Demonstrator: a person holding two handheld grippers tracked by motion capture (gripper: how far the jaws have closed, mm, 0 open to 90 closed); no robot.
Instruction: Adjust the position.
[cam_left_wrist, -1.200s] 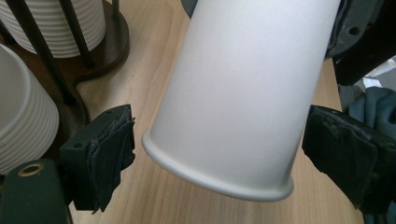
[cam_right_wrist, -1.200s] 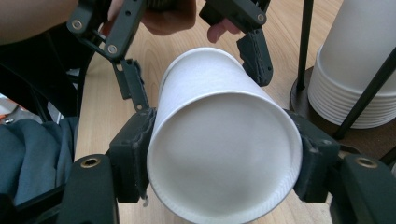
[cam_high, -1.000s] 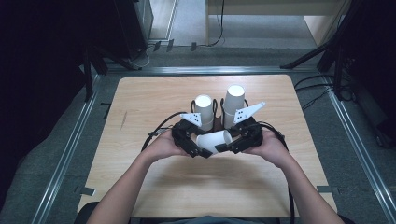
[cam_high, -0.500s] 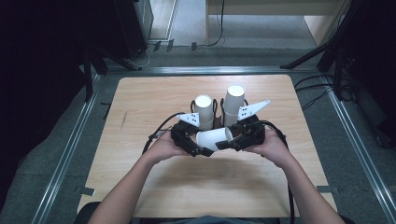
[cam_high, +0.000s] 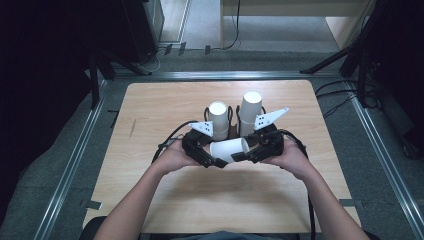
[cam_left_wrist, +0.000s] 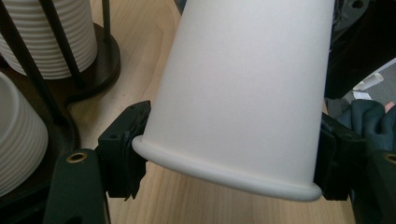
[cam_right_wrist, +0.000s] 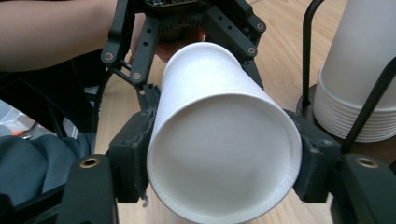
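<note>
Hands meet over the middle of the wooden desk (cam_high: 150, 200), each with a gripper, and between them a single white paper cup (cam_high: 229, 148) lies on its side, lifted off the desk. The left gripper (cam_high: 220, 162) has its jaws clamped on the cup's rolled rim end; in the left gripper view the cup (cam_left_wrist: 243, 88) is pinched from both sides just above the rim. The right gripper (cam_high: 240, 155) has its jaws pressed on the cup's closed bottom end, and in the right gripper view that flat base (cam_right_wrist: 224, 154) faces the camera with the left gripper (cam_right_wrist: 187, 28) beyond it. Just behind the grippers stand two stacks of white cups (cam_high: 218, 120) upside down in a dark wire holder (cam_high: 231, 116), the right stack (cam_high: 248, 112) taller.
</note>
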